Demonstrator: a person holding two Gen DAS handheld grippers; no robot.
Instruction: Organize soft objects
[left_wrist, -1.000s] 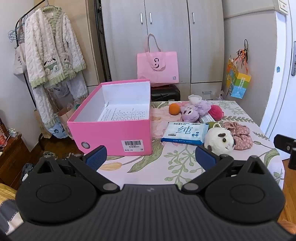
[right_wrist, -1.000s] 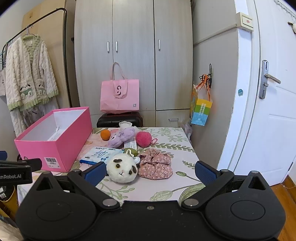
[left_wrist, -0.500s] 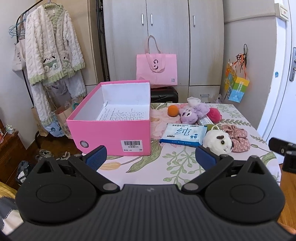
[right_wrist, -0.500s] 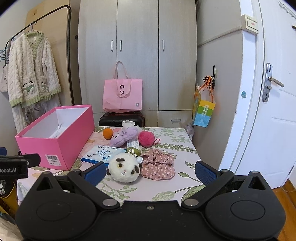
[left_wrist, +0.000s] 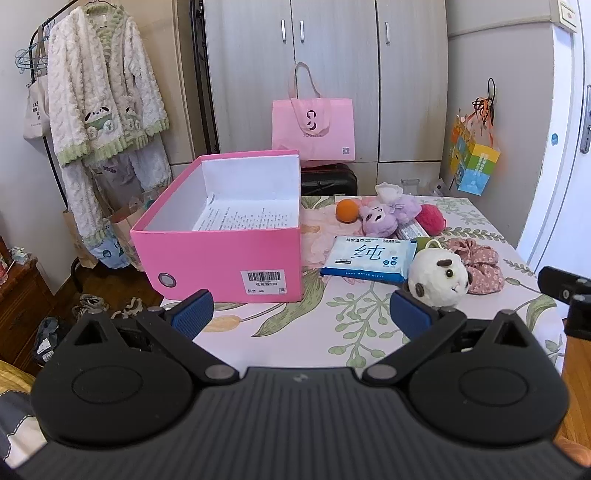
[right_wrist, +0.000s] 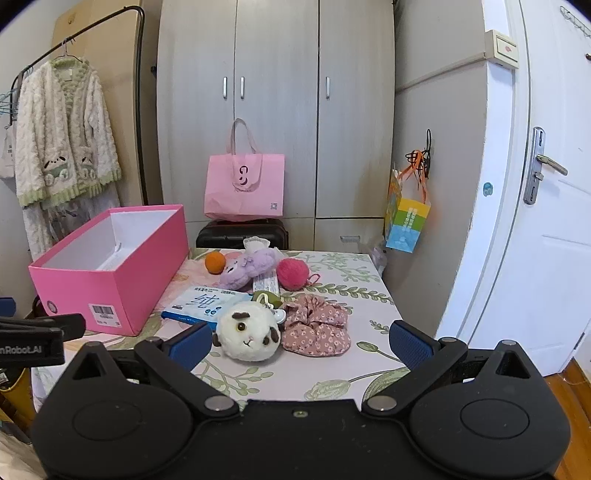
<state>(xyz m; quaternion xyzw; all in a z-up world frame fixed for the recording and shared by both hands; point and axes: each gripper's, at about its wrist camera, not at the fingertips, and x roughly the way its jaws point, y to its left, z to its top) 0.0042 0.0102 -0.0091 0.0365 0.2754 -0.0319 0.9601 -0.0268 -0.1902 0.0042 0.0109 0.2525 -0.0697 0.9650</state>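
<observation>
A smooth pink cardboard box, lidless and white inside with 1 printed sheet on its floor, fills the left half of the floral tablecloth. Right of it cluster the soft things: 1 fuzzy white round plush with brown patches nearest the front edge, 1 crinkled pink floral scrunchie touching it, 1 lilac plush toy, 1 fluffy red pompom and 1 orange ball toward the far edge. 1 flat glossy wet-wipe pack lies between box and white plush. Bare cloth runs along the near edge. The left gripper and right gripper both hang over that near edge, jaws wide and holding nothing.
</observation>
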